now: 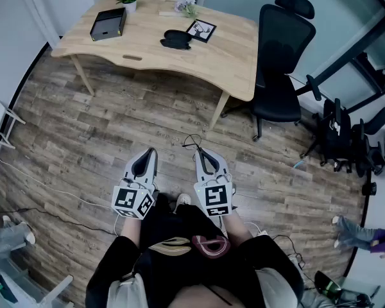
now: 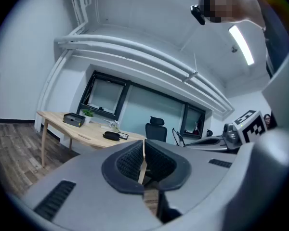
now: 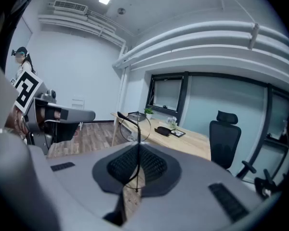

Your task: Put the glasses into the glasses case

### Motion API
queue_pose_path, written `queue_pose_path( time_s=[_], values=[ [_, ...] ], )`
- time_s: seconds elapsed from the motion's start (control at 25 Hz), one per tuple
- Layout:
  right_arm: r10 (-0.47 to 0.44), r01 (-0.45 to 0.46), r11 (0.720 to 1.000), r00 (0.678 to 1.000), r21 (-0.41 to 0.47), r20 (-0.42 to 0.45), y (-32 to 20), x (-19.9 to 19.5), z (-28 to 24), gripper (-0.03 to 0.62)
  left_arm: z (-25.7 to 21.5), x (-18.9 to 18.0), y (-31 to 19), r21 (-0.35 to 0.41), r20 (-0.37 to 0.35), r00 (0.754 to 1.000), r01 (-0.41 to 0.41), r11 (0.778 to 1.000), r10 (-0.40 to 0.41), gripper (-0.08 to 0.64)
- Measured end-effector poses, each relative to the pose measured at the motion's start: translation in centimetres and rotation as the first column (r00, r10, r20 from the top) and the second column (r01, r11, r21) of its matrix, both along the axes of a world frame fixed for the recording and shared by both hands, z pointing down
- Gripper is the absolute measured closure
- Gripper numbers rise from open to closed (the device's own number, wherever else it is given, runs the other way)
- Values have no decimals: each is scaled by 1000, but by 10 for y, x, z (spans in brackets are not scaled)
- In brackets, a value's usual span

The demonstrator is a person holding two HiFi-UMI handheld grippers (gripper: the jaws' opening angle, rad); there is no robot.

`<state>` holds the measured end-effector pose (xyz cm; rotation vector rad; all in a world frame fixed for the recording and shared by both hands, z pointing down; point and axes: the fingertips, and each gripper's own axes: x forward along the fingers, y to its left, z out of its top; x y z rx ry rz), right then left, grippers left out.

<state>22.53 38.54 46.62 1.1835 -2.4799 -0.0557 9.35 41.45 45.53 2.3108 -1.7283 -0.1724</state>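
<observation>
Thin black wire made up the glasses (image 3: 136, 128), pinched in the closed jaws of the right gripper (image 3: 137, 150), well apart from the black glasses case (image 1: 176, 40) on the wooden desk (image 1: 234, 59). The left gripper (image 2: 144, 150) was closed on nothing. The frame looked light, springy and easily bent, so a hold near the bridge or hinge seemed safest, never on a lens.

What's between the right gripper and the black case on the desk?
Only bare wood floor, then the near edge of the desk, as the head view shows. The right gripper holds the glasses; the black case lies on the desk.
</observation>
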Motion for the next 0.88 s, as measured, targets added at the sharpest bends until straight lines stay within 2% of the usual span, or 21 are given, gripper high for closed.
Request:
queue_pose_path(
  time_s=[0.32,0.52,0.88],
  values=[
    [-29,30,998,999,59,-13,19,-5,-17,577,-11,5,18,43,32,999,12,999,-14,535],
    [-47,46,997,999,69,16,18,-3,-26,575,-18,16,23,65,59,998,-20,998,16,535],
    [-46,45,997,999,68,22,12,27,-18,575,3,36,23,22,49,998,24,999,-25,535]
  ],
)
